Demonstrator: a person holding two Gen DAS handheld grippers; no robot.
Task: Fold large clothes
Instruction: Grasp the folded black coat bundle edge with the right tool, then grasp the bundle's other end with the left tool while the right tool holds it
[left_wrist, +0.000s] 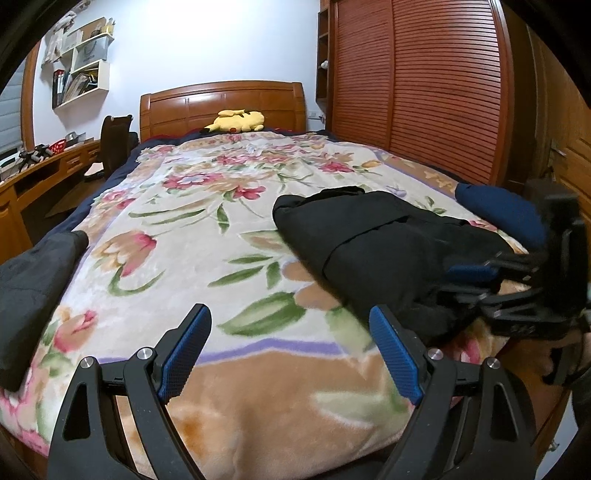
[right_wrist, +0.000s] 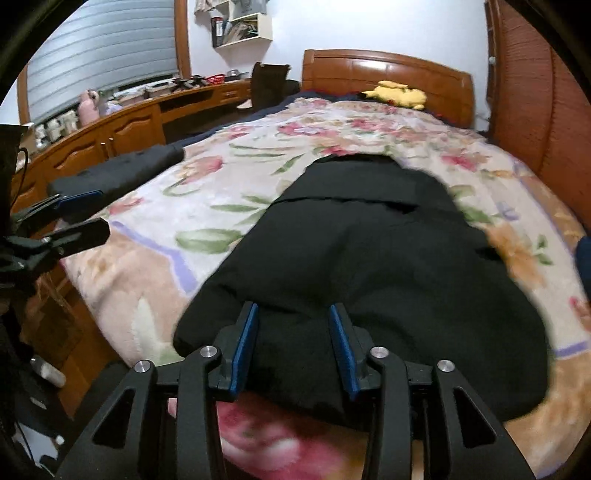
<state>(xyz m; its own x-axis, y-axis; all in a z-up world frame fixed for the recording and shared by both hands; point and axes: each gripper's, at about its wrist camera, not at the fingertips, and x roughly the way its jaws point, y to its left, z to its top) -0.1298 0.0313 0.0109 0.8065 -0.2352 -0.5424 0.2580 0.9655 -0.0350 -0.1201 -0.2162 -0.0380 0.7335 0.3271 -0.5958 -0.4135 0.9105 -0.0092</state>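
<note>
A large black garment (left_wrist: 384, 243) lies bundled on the floral blanket (left_wrist: 192, 236) at the bed's near right; it fills the middle of the right wrist view (right_wrist: 369, 266). My right gripper (right_wrist: 291, 332) has its jaws partly closed around a thick fold at the garment's near edge, pads touching the cloth; it shows at the right of the left wrist view (left_wrist: 476, 280). My left gripper (left_wrist: 291, 328) is wide open and empty over the blanket's near edge, left of the garment; it appears at the left in the right wrist view (right_wrist: 86, 216).
Another dark folded garment (left_wrist: 33, 280) lies at the bed's left edge. A blue cloth (left_wrist: 498, 210) sits at the right edge. A yellow plush toy (left_wrist: 236, 121) lies by the headboard. A wooden desk (right_wrist: 122, 125) runs along the left, a wardrobe (left_wrist: 417, 85) on the right.
</note>
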